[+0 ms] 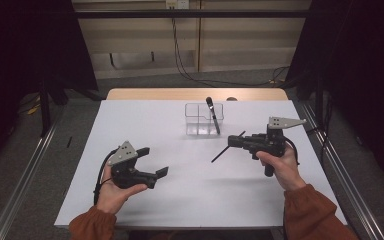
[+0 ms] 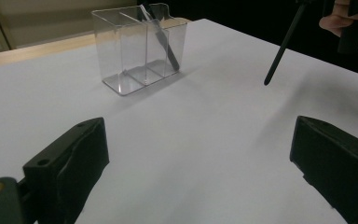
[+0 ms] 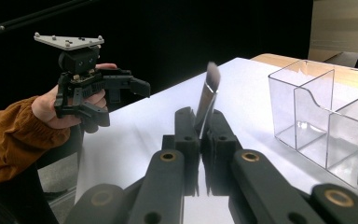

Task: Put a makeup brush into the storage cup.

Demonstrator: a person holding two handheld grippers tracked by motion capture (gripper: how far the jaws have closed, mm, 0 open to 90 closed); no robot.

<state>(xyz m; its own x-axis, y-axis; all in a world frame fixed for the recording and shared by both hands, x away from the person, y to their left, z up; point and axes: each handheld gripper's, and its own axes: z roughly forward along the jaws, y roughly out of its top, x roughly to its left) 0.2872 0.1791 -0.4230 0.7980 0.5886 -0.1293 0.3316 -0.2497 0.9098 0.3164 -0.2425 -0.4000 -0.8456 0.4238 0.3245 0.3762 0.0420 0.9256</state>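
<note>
Brush (image 3: 208, 95) clamped in right hand-held gripper (image 1: 236, 141); left hand-held gripper (image 1: 155, 161) gapes wide; no legible writing.

Clear glossy plastic organizer (image 1: 203, 119), see-through walls. Table (image 1: 145, 125) top matt white, smooth; pale wood strip at far edge. Left gripper (image 1: 152, 162) and right gripper (image 1: 231, 141) matt black plastic, brass-looking rivets, grey metal top plates. Slim black brush (image 3: 208, 95), soft bristle tip. Rust-brown cloth sleeve (image 3: 14, 135).
</note>
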